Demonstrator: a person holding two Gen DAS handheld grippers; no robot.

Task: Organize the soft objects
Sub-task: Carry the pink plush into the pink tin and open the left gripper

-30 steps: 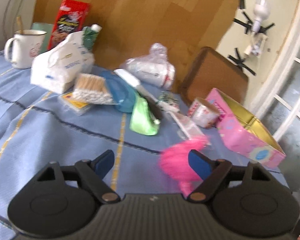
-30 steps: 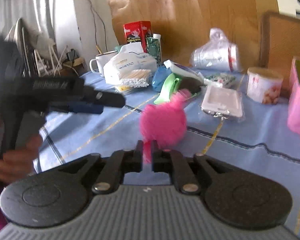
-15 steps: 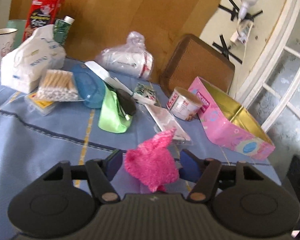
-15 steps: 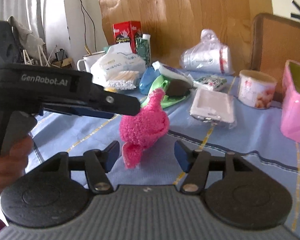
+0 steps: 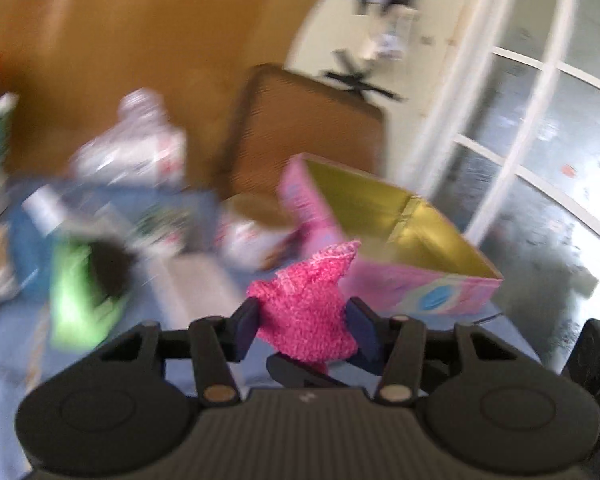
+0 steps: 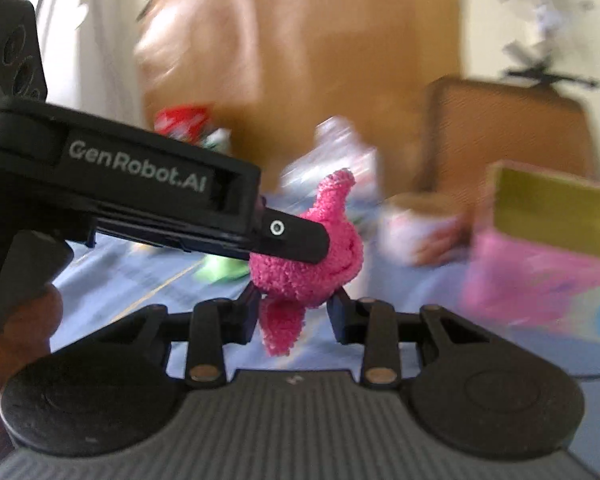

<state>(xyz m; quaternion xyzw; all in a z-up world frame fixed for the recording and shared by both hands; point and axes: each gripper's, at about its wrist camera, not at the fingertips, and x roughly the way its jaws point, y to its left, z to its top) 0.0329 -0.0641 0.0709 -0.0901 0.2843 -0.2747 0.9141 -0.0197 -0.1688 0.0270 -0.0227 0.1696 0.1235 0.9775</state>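
A fluffy pink sock (image 5: 304, 304) hangs above the blue tablecloth, and my left gripper (image 5: 304, 332) is shut on it, jaws still closing, pads pressing both its sides. The view is blurred by motion. Just behind it on the right stands the open pink box (image 5: 420, 292) with a gold inside. In the right wrist view the left gripper's finger (image 6: 292, 236) lies across the sock (image 6: 300, 272). My right gripper (image 6: 296, 308) sits just under it, jaws closing. The sock's tail dangles between them with a gap on each side. The pink box (image 6: 540, 272) is at right.
Blurred clutter fills the table's left and back: a green item (image 5: 76, 292), a plastic-wrapped roll (image 5: 132, 152), a white tub (image 5: 244, 236). A brown chair back (image 5: 308, 132) rises behind the box, with a window at right. A hand (image 6: 20, 340) holds the left gripper.
The right gripper let go of the pink sock and its jaws have since narrowed again. The left gripper closed on the sock and swung right, nearer the pink box.
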